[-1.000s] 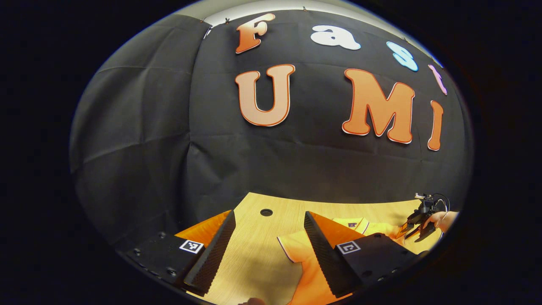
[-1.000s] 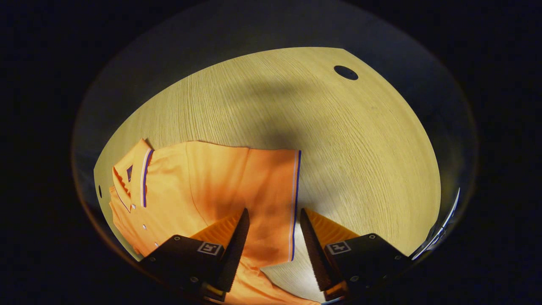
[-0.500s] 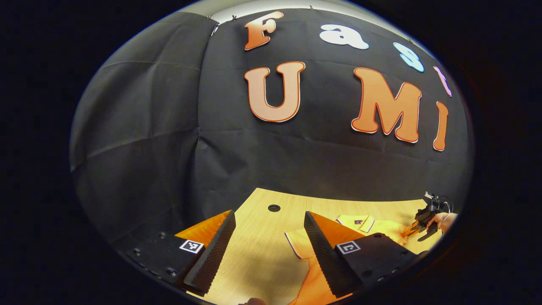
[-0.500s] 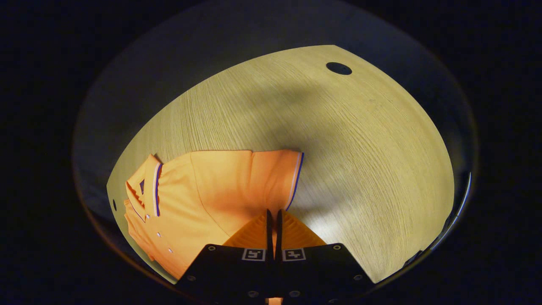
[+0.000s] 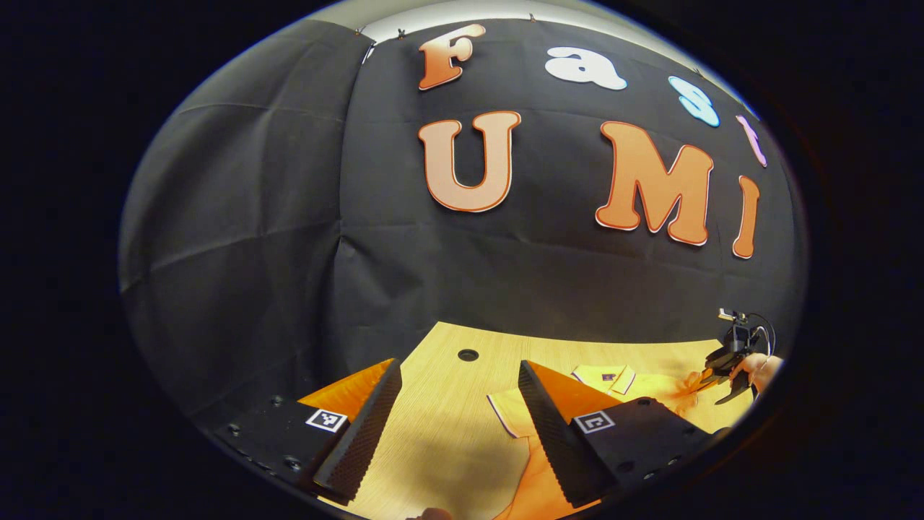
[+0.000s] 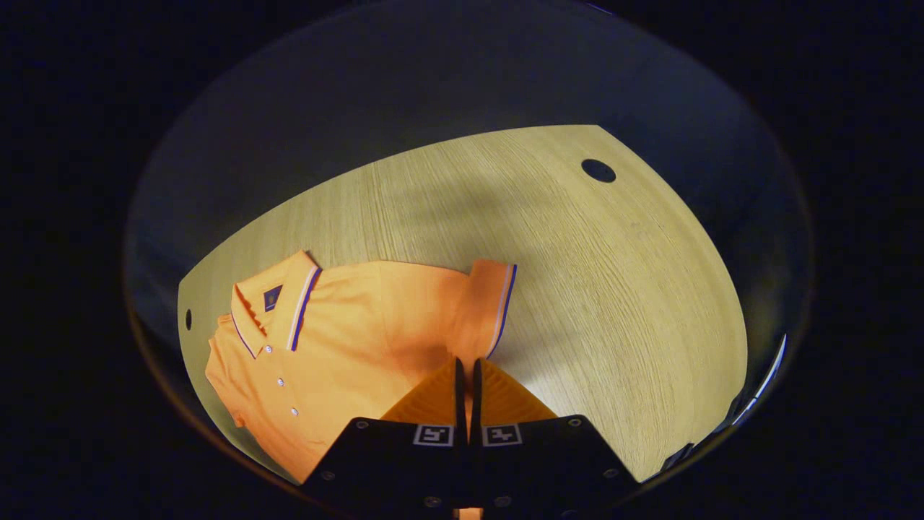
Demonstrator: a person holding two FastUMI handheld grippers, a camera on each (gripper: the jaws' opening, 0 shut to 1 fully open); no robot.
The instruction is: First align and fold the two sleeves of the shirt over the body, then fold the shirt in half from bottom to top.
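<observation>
A: How much of the folding is being judged as done?

B: Very little. The orange shirt (image 6: 339,339) is being seen lying on the wooden table (image 6: 592,289), buttons up, collar (image 6: 278,307) toward the left of the right gripper view. One sleeve (image 6: 487,307) is being pinched near its striped cuff by the right gripper (image 6: 465,372), whose fingers are pressed together with cloth between them, so the first sleeve fold is only being begun.

A: And the other side?

B: The left gripper (image 5: 455,412) is being held with its fingers spread wide and nothing between them, above the table beside the other sleeve (image 5: 509,412). That sleeve is being judged as not yet folded, though the lower part of the shirt is being cut off at the picture's edge, so this is not certain.

A: What is being left to do?

B: Both sleeves are still to be laid over the body, and the bottom-to-top fold is not yet being started.
</observation>
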